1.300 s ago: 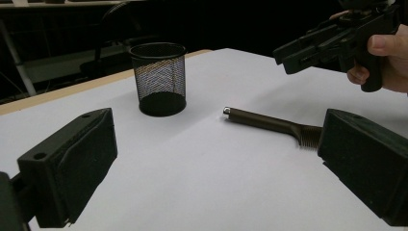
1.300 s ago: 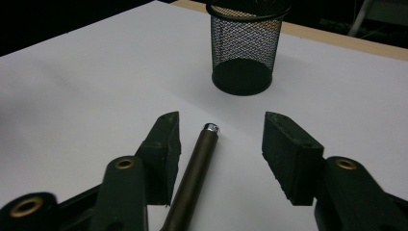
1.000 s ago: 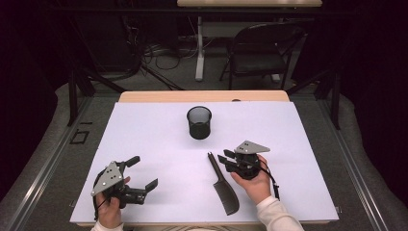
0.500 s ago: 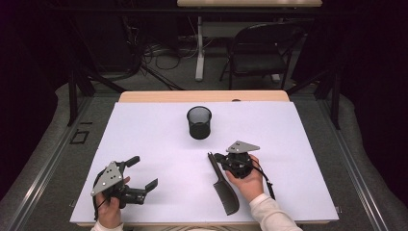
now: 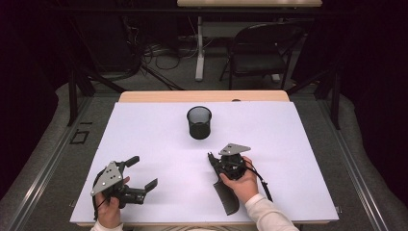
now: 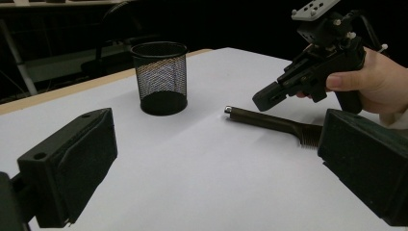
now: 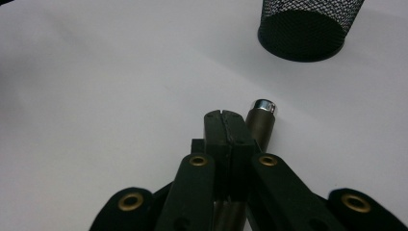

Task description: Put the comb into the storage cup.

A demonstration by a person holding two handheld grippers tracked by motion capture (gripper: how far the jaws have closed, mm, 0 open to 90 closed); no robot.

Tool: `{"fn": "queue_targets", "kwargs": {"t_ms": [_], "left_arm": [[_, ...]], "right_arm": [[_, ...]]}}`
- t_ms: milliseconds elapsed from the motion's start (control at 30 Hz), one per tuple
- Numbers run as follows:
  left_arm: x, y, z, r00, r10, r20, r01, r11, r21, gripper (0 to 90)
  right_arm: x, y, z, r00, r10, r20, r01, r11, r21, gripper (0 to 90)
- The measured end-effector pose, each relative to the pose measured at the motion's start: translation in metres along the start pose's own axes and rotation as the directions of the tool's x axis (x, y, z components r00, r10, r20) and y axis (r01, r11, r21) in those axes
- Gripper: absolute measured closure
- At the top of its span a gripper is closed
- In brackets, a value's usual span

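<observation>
Where paper spreads, mesh cup [image 5: 199, 122] stands

The scene is taken from above and behind by the high view, angled forward and down over the whole white table [image 5: 144, 134], with a chair [image 5: 260, 53] caught beyond it. The left gripper view is set low, just off the tabletop, and faced across it between its own jaws toward the mesh cup [image 6: 159, 77] and the brush [image 6: 276, 124]. The right gripper view is held very close, tipped down along its own jaws at the brush handle [image 7: 261, 120]. The cup [image 7: 308, 26] and the brush are shared by all three views.
</observation>
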State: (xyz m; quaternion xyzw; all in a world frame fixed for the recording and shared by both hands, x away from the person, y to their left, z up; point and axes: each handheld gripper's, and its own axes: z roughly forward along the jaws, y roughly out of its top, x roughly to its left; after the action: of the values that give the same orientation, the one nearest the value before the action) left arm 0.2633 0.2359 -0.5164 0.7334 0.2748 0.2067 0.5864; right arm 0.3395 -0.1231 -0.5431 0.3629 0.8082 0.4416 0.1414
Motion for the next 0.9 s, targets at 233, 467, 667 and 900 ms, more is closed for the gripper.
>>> {"fn": "queue_targets", "kwargs": {"t_ms": [233,467,667,900], "left_arm": [[0.001,0.0,0.0,1.0,-0.002,-0.002,0.002,1.0,0.001,0.5],[0.001,0.0,0.0,1.0,-0.003,-0.004,0.003,1.0,0.004,0.5],[0.001,0.0,0.0,1.0,-0.003,-0.005,0.003,1.0,0.005,0.5],[0.001,0.0,0.0,1.0,-0.004,-0.006,0.004,1.0,0.004,0.5]], "right_arm": [[0.001,-0.002,0.006,0.9999,-0.01,-0.005,0.01,1.0,0.02,90.0],[-0.001,0.002,0.013,1.0,-0.005,-0.001,0.005,1.0,0.018,90.0],[0.0,0.006,0.022,0.9997,-0.022,0.007,0.022,0.999,0.032,90.0],[-0.001,0.006,0.028,0.9993,-0.029,0.024,0.027,0.998,0.062,90.0]]}}
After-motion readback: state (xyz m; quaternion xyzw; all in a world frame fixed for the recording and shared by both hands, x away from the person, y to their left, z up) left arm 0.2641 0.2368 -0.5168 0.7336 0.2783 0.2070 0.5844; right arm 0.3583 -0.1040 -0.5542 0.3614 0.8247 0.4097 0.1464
